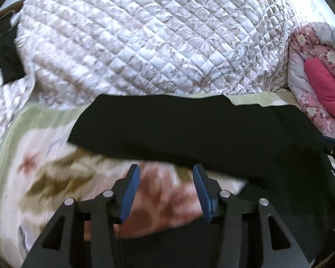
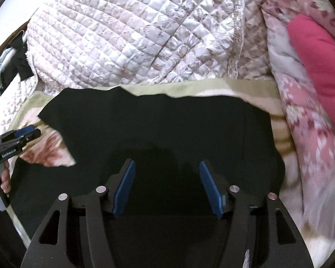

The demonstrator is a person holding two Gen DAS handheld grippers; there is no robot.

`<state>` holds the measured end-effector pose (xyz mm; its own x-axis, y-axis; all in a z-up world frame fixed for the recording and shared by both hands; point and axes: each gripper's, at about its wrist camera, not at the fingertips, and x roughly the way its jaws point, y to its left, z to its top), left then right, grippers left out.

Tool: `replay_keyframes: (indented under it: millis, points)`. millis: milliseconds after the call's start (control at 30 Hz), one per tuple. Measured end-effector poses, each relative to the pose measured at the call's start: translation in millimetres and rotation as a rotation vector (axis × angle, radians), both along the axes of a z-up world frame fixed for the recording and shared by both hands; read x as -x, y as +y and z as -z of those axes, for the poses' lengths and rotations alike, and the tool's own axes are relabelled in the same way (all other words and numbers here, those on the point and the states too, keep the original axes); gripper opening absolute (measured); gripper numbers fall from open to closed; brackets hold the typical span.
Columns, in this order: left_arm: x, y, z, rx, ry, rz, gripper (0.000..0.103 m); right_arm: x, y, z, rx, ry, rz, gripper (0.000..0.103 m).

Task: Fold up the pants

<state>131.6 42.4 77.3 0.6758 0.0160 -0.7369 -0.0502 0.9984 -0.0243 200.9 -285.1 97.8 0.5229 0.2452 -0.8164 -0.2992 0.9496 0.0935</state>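
Observation:
Black pants (image 1: 189, 129) lie flat across a flowered blanket (image 1: 44, 167) on a bed; in the right wrist view the same pants (image 2: 167, 129) fill the middle of the picture. My left gripper (image 1: 166, 169) hangs above the blanket just short of the pants' near edge, jaws apart, nothing between the blue pads. My right gripper (image 2: 167, 165) stands over the black cloth, jaws apart, and no cloth is pinched between its pads. The left gripper (image 2: 28, 131) also shows at the left edge of the right wrist view, held by a hand (image 2: 0, 183).
A white quilted cover (image 1: 156, 40) is heaped behind the pants. A pink flowered duvet with a bright pink lining (image 2: 312, 67) is bunched at the right. A dark garment (image 1: 4, 62) hangs at the far left.

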Motion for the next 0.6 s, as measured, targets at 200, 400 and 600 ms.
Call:
replay_keyframes:
  millis: [200, 400, 600]
  points:
    - [-60.5, 3.0, 15.1, 0.007, 0.014, 0.015, 0.059, -56.9, 7.4, 11.1, 0.064, -0.02, -0.041, 0.064]
    - [-114.6, 5.0, 41.1, -0.012, 0.049, 0.004, 0.062, -114.8, 7.6, 35.8, 0.161, 0.012, -0.055, 0.069]
    - [-129.0, 1.6, 64.7, -0.039, 0.08, -0.023, 0.062, -128.3, 21.5, 64.0, 0.34, 0.039, -0.078, 0.06]
